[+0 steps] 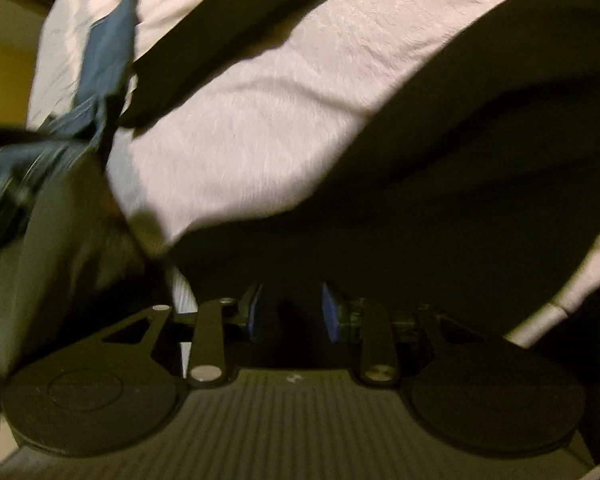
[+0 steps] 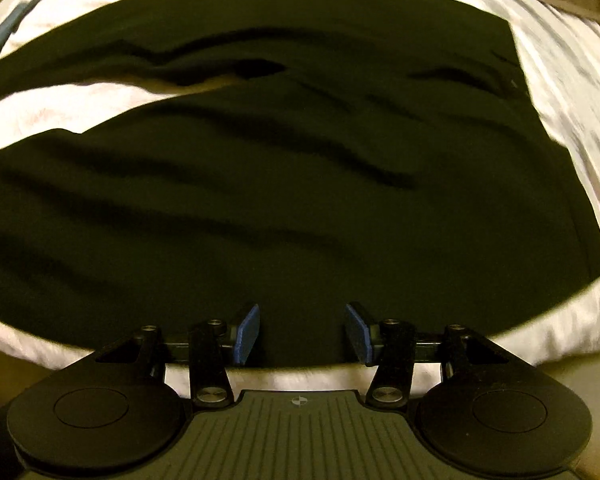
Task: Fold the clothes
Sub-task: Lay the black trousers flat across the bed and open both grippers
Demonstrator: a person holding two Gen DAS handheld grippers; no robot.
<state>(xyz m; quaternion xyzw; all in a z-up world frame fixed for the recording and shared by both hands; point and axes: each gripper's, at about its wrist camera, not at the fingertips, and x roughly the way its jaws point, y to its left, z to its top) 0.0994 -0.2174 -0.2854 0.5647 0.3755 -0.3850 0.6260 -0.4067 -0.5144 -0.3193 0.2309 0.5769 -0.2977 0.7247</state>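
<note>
Black garment [image 2: 260,208]: matt soft cloth, wrinkled. Pale bedsheet [image 1: 260,112]: matt cloth, slightly fuzzy.

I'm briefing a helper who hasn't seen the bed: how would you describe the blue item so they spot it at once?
Start from the white bedsheet and the big black garment spread across it. Past the garment's far left end, near the sheet's edge, lies a narrow blue cloth piece. It is the only blue fabric there, far smaller than the black garment.

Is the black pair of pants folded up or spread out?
Spread out. The black pants lie wide across the white sheet, both legs apart, only wrinkled.
</note>
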